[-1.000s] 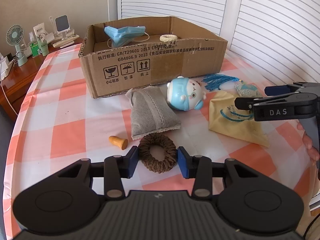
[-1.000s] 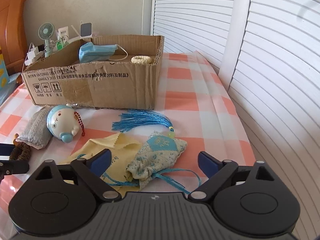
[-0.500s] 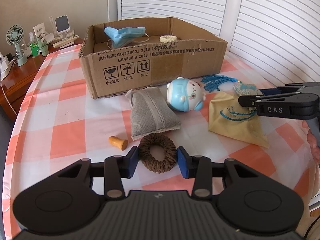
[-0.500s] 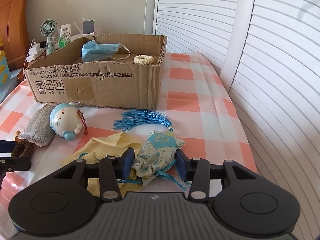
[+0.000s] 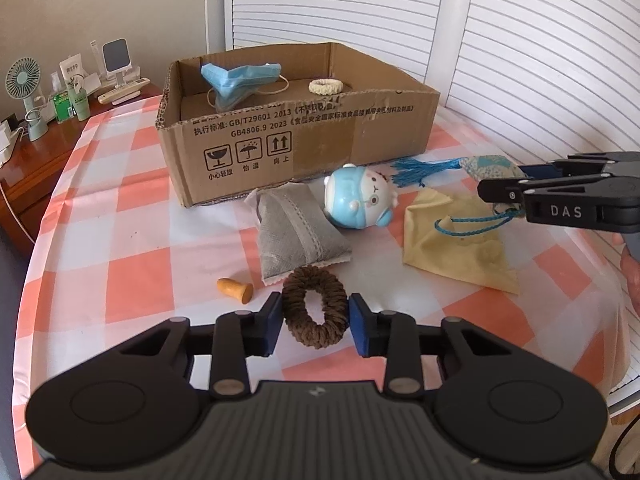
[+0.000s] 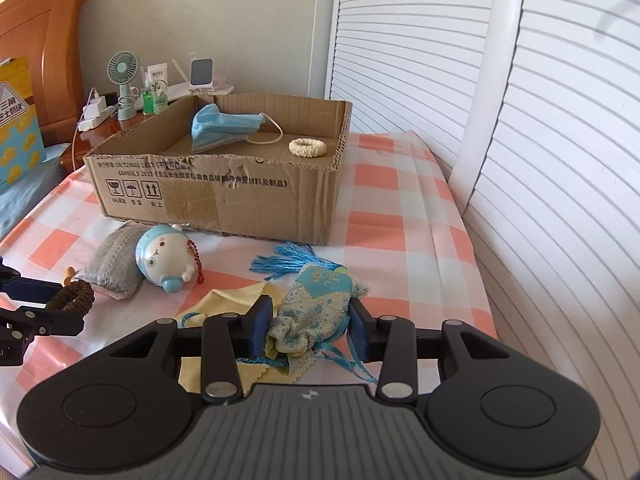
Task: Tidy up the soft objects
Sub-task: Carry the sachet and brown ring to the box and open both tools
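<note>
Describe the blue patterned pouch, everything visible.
The blue patterned pouch looks like soft brocade fabric, turquoise with pale floral print, its gathered mouth frilled and tied with a blue drawstring cord. A blue tassel trails from its far end. The right gripper is shut on its sides, over the yellow cloth.

Both wrist cameras sit low behind their own fingers, angled down across the checked table, sharing the box and toy from near-opposite sides.
</note>
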Motion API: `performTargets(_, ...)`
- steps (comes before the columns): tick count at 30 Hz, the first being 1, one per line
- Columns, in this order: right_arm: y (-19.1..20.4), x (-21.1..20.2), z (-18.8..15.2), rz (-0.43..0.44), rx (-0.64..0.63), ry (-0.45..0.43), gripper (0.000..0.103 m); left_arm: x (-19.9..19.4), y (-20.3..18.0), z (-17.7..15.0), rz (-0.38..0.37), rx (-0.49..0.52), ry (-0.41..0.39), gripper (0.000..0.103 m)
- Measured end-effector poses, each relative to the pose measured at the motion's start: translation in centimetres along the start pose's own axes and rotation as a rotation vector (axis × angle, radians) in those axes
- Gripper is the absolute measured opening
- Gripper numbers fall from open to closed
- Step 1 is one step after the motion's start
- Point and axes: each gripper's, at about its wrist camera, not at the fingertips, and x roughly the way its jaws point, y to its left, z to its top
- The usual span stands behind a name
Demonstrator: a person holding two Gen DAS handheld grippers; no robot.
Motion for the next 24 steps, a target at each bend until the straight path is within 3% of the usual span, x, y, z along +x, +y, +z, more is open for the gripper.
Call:
performTargets(15,0.1,-2.9,2.2,0.077,-0.126,-0.020,0.046,-3.3,0.4,1.4,-0.069,0.088,0.003,0.033)
performTargets(24,-0.3,-5.4,5.7,0.130,-0.169,-0.082,0.046,-4.7,1.2,3.8,-0.077,0.108,-0.043,0.033)
